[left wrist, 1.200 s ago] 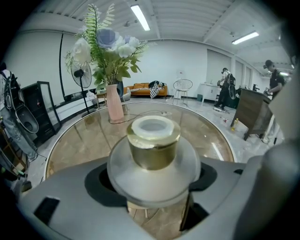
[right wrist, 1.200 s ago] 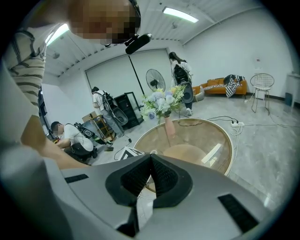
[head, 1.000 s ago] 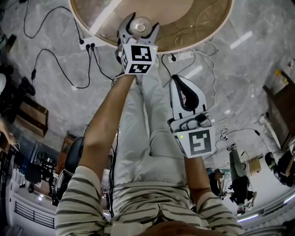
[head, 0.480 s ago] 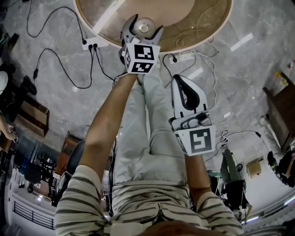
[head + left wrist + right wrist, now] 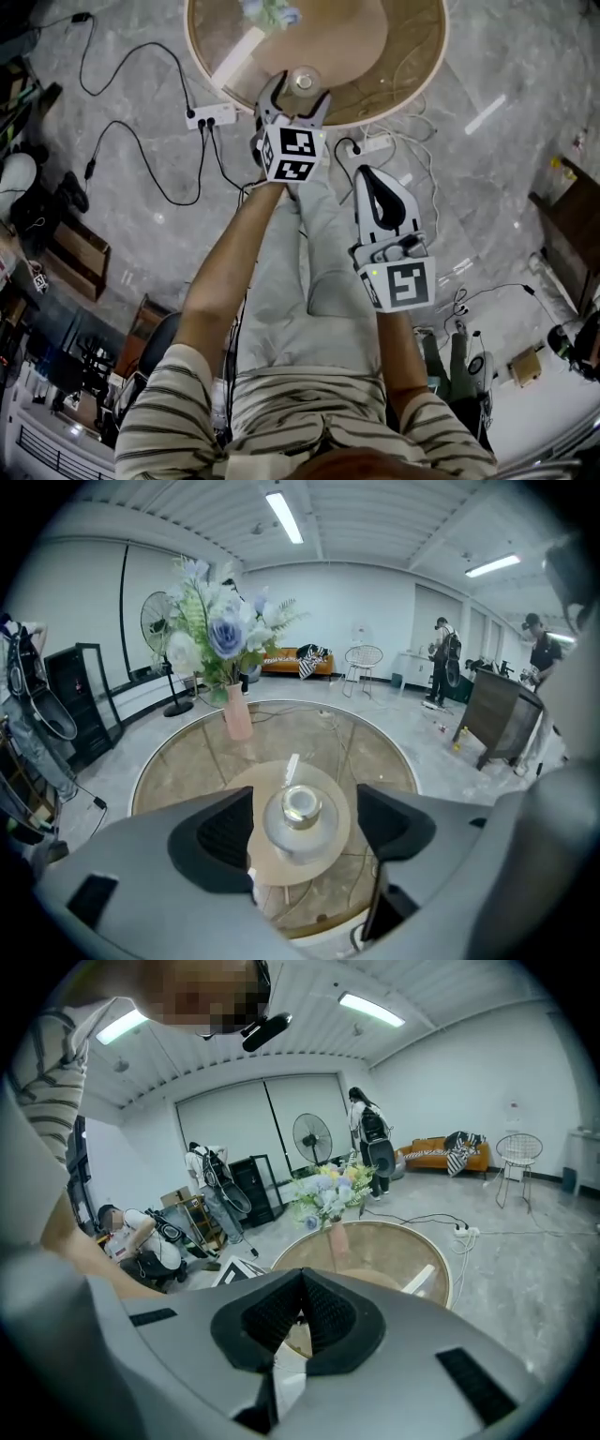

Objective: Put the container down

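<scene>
Glass container (image 5: 302,810) on table (image 5: 412,56) betw. wide, just-narrowing jaws of left gripper (image 5: 294,94).

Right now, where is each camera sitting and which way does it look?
Head view: on the person's head, looking steeply down at the round table; shows forearms, striped sleeves, legs, the left gripper and right gripper.
Left gripper view: rides the left gripper, looking along its open jaws, which just closed slightly, at the container standing untouched on the table.
Right gripper view: rides the right gripper, looking along its shut jaws toward the flowers; a striped sleeve shows.
Shared: both gripper views see the flowers.
</scene>
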Motion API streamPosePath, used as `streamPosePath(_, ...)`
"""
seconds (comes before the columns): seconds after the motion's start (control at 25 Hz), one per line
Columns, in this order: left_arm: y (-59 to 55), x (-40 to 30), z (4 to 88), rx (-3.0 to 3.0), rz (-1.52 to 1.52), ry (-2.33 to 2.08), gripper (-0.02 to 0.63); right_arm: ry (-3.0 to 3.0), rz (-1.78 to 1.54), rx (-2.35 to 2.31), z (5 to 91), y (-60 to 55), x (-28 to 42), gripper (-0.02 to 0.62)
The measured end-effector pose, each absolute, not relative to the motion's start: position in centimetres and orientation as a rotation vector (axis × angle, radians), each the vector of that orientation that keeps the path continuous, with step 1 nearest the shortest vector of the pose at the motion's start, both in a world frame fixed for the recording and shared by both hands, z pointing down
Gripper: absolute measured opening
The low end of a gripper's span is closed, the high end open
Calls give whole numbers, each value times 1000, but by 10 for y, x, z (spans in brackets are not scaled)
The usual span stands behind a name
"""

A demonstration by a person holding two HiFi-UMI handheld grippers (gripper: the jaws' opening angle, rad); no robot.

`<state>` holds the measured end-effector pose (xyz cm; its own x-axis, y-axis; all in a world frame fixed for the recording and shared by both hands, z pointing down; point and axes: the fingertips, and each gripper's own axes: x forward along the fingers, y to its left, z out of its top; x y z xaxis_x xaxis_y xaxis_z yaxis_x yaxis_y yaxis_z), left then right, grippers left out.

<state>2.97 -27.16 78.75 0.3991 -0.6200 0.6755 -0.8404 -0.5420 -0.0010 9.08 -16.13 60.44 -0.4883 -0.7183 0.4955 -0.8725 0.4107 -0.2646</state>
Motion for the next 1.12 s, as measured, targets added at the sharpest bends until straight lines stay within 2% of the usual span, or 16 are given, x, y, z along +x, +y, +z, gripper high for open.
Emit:
streamPosePath(0.48, -224, 6, 676, 2331, 817, -1290, 237, -2418, 616, 1429, 519, -137, 83, 9)
streamPosePath(0.92, -182, -9, 535, 2414, 685, -1394, 132, -2470, 564, 1507, 427, -109, 78, 9)
streamPosePath(1.12, -172, -21, 474, 2413, 646, -1463, 44, -2506, 520, 1518, 383, -100, 75, 9)
